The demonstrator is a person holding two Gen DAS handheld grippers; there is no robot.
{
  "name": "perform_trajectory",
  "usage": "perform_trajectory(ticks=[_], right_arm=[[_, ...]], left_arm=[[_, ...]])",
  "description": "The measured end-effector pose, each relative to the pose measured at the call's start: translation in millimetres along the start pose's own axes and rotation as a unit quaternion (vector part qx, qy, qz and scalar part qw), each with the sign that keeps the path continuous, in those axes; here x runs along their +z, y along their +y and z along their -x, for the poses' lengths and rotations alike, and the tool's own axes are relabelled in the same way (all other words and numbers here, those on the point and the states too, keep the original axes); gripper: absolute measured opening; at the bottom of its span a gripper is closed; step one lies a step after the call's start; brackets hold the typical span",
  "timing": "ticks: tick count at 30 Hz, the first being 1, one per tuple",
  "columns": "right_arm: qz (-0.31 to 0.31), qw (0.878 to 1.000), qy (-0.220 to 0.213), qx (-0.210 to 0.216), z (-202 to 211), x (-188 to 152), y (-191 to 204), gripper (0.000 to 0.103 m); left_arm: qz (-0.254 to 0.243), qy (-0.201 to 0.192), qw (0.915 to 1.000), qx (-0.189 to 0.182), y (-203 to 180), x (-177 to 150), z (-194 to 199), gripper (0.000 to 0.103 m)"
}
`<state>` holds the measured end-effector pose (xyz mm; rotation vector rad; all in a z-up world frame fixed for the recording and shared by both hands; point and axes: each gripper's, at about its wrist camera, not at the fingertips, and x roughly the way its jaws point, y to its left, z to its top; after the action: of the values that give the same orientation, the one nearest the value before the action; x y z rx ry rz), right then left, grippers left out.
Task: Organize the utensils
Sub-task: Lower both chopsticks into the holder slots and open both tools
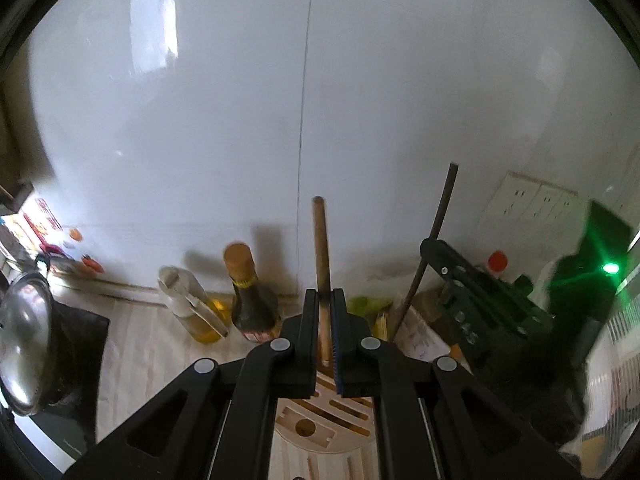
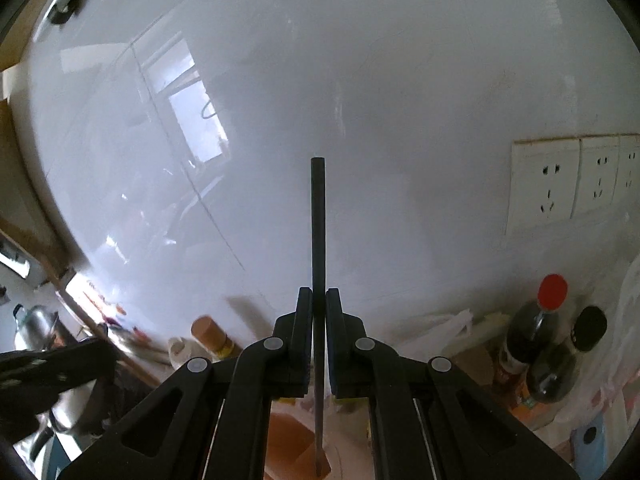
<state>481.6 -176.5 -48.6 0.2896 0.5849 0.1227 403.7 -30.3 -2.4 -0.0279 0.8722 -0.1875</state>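
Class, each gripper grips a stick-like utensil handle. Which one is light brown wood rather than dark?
The handle in the left gripper: it is light brown and thicker. The right gripper holds a thin dark handle.

tan wooden stick (image 1: 322, 264), black rod (image 2: 318, 232) (matte)

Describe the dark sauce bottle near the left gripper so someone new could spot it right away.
Start at the glossy white wall behind the counter and drop to its base. Two bottles stand there side by side, left of the wooden handle shut between the left gripper fingers. The dark sauce bottle has a tan cap and yellow neck band; the neighbouring oil bottle is pale yellow.
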Motion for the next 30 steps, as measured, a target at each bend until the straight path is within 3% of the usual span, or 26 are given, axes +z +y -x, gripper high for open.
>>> perform_trajectory(ticks=[9,10,11,13,14,15,19,20,21,23,25,30], right_arm=[[0.021,0.998,0.049,0.037,11.0,-25.1,-5.4,0.008],[0.02,0.997,0.056,0.041,14.0,-26.7,-6.2,0.014],[0.021,0.997,0.057,0.042,17.5,-27.8,-6.2,0.027],[0.018,0.997,0.058,0.048,25.6,-30.1,-9.7,0.045],[0.014,0.997,0.056,0.048,31.6,-30.5,-11.7,0.049],[0.009,0.998,0.054,0.044,37.3,-30.7,-14.1,0.049],[-0.008,0.998,0.05,0.028,60.1,-33.5,-24.2,0.06],[-0.008,0.999,0.048,0.017,66.2,-35.4,-25.8,0.065],[-0.006,0.999,0.046,0.0,74.0,-39.9,-28.4,0.069],[-0.002,0.999,0.05,-0.021,82.3,-47.4,-33.1,0.085],[-0.003,0.997,0.064,-0.047,88.7,-61.5,-40.1,0.091],[-0.013,0.988,0.118,-0.094,97.4,-106.9,-62.1,0.094]], left_arm=[[0.02,0.02,0.9992,-0.028,8.8,-7.5,-14.9,0.007],[0.02,0.016,0.9993,-0.026,8.9,-6.9,-11.5,0.008],[0.02,0.009,0.9996,-0.02,10.1,-6.1,-7.0,0.012],[0.022,0.004,0.9997,-0.005,10.0,-5.7,0.1,0.038],[0.023,-0.004,0.9997,0.003,12.5,-5.8,5.4,0.068],[0.025,-0.013,0.9995,0.012,15.2,-7.0,9.7,0.086],[0.027,-0.037,0.9981,0.041,25.2,-22.6,25.5,0.092],[0.028,-0.04,0.9979,0.043,27.3,-28.4,27.9,0.102],[0.028,-0.043,0.9977,0.043,29.8,-35.8,30.0,0.103],[0.03,-0.046,0.9972,0.05,32.9,-51.9,31.3,0.103],[0.03,-0.037,0.9971,0.059,35.6,-69.2,28.8,0.103],[0.03,0.004,0.9968,0.074,41.4,-116.6,11.1,0.103]])
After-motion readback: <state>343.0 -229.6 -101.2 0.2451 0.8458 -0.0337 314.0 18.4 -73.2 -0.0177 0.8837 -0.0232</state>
